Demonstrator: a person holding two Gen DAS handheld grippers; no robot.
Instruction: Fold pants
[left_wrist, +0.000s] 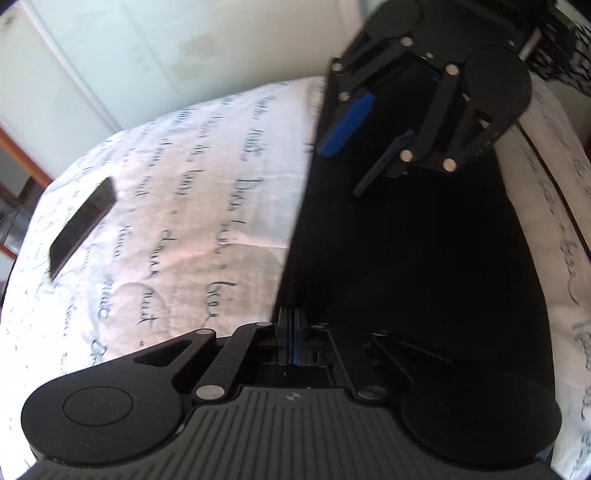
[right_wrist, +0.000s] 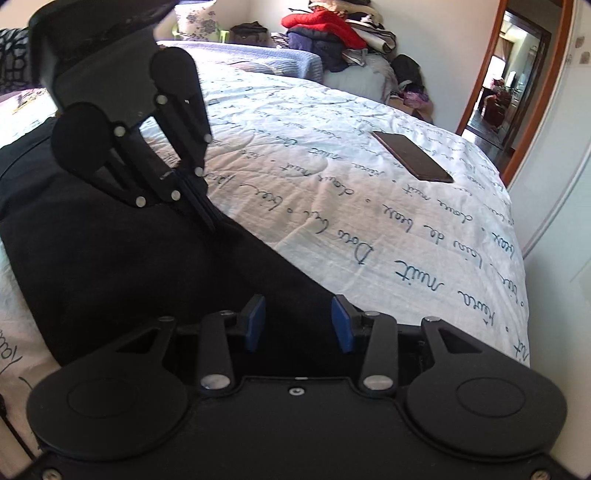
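Black pants (left_wrist: 406, 258) lie spread on a bed with a white cover printed with handwriting. In the left wrist view my left gripper (left_wrist: 291, 332) is shut at the pants' left edge, its blue pads pressed together on the cloth. My right gripper (left_wrist: 354, 162) shows at the far end of the pants, jaws apart. In the right wrist view my right gripper (right_wrist: 299, 321) is open just over the pants (right_wrist: 129, 266), nothing between its blue pads. The left gripper (right_wrist: 207, 218) shows there shut on the pants' edge.
A dark phone (left_wrist: 83, 225) lies on the bed cover (left_wrist: 184, 184), also seen in the right wrist view (right_wrist: 412, 157). A pile of clothes (right_wrist: 325, 33) sits beyond the bed. A wooden-framed doorway (right_wrist: 506, 92) is to the right.
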